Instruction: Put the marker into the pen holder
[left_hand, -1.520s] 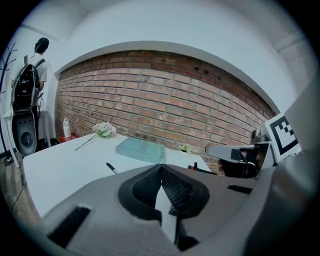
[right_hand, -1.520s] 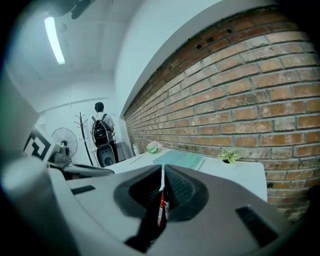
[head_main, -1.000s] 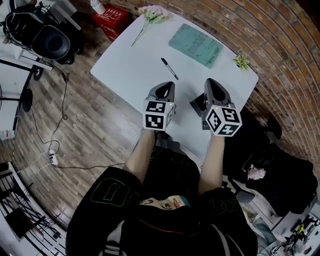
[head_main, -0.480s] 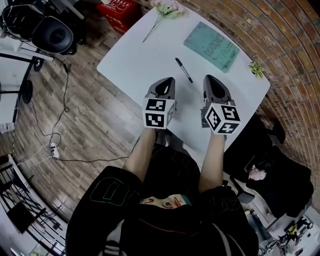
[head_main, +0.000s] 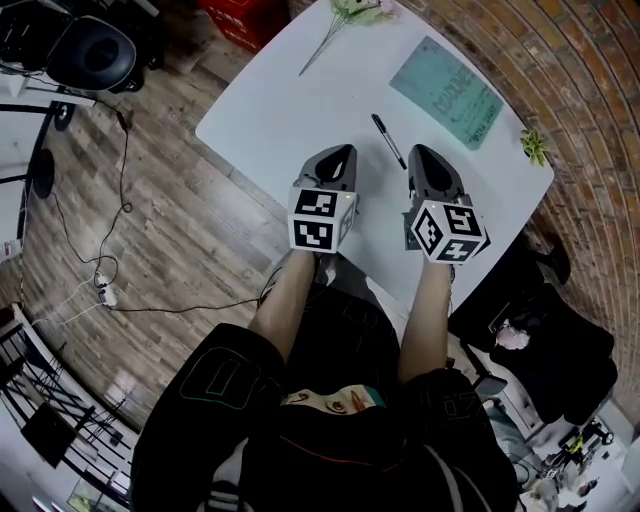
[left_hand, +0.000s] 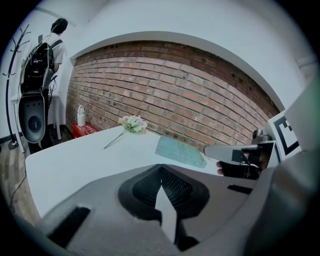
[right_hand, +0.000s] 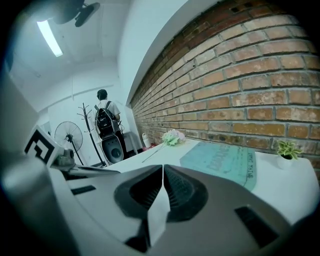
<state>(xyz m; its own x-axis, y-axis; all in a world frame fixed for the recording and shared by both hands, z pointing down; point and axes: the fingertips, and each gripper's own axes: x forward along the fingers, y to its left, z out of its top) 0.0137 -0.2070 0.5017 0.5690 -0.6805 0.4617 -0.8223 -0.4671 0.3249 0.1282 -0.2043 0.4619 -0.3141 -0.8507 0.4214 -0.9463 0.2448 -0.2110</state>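
L gripper (head_main: 335, 158) and R gripper (head_main: 424, 156) have moved fwd over tabletop (head_main: 270, 110) in last sec. Marker (head_main: 389, 141), earlier well ahead of tips, now lies just ahead and between them, nearer R. Both jaw pairs pressed together, nothing held. Marker flat, untouched, near teal sheet (head_main: 447, 93). Pen holder not in sight, maybe under R gripper. Judgement: approach stage only; jaws must open before pick.
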